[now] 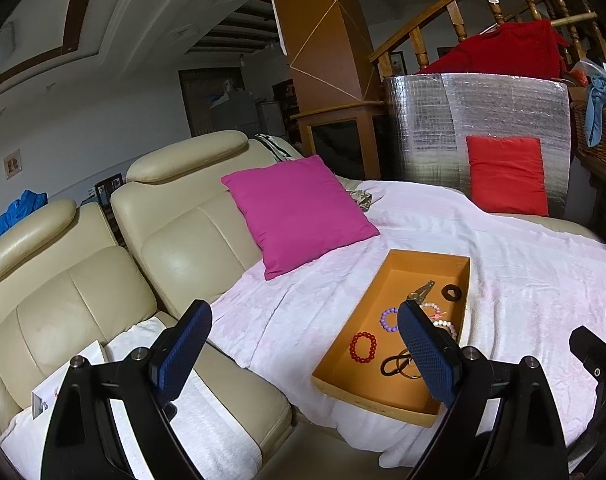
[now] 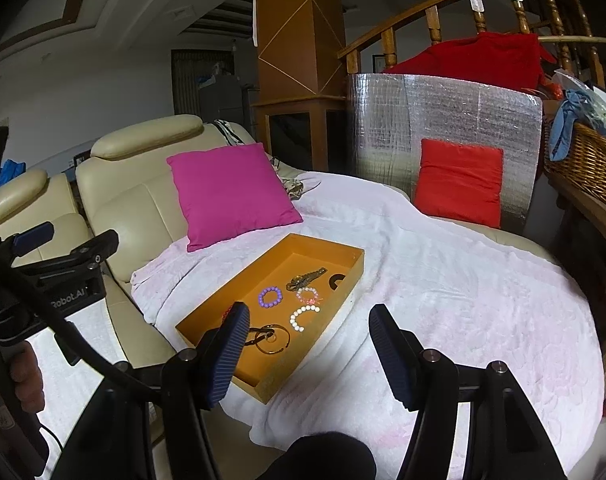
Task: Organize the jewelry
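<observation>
We find both tools open and empty. The orange tray [image 2: 345, 280] holding the bracelets lies ahead-left of the right tool [image 2: 309, 354], ahead-right of the left tool [image 1: 303, 354]; the right looks nearer.

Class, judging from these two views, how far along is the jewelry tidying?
Done: the purple bracelet, white bead bracelet, red bracelet and other pieces already lie in the orange tray on the white blanket. In hand: nothing; left gripper and right gripper are both open and empty. Left: no loose jewelry shows outside the tray.
</observation>
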### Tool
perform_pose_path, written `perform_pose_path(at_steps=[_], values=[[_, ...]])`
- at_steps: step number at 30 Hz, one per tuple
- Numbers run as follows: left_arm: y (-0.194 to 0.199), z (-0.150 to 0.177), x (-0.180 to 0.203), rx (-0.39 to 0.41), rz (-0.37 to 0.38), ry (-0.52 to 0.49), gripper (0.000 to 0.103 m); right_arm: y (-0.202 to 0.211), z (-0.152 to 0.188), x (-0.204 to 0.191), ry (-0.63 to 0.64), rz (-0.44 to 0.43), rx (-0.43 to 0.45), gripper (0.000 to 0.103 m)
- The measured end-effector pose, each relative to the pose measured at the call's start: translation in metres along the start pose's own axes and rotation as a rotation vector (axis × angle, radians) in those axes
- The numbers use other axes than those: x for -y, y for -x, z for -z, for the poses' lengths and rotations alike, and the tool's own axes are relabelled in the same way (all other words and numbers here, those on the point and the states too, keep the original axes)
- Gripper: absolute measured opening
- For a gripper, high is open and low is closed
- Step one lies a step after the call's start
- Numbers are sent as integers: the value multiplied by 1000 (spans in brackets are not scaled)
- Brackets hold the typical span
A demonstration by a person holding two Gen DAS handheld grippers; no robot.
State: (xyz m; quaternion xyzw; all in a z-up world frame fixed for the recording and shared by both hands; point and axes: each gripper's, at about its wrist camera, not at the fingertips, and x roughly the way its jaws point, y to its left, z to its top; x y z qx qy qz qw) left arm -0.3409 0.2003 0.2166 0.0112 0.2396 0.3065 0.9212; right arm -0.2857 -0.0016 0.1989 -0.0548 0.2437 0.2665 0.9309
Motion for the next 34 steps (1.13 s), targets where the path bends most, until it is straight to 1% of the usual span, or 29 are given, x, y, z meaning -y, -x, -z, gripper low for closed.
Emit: perform_pose_path(at_steps=[16,26,30,32,34], values=[[-9,2,-8,-15,-3,13,94,-9,-6,-10,26,2,-3,66],[-23,0,-7,-30,-23,7,94,-31,-13,-13,29,-9,-17,66],[-27,-3,4,-14,12,0,94,-44,-15,-6,17,-22,-29,66],[-28,-7,26,-10,57,-46,94,-49,-16,6,-8,-30,-26,66],[-33,-11,56,-11,123,-93,94,-56,-16,31,-57,-14,-32,66]])
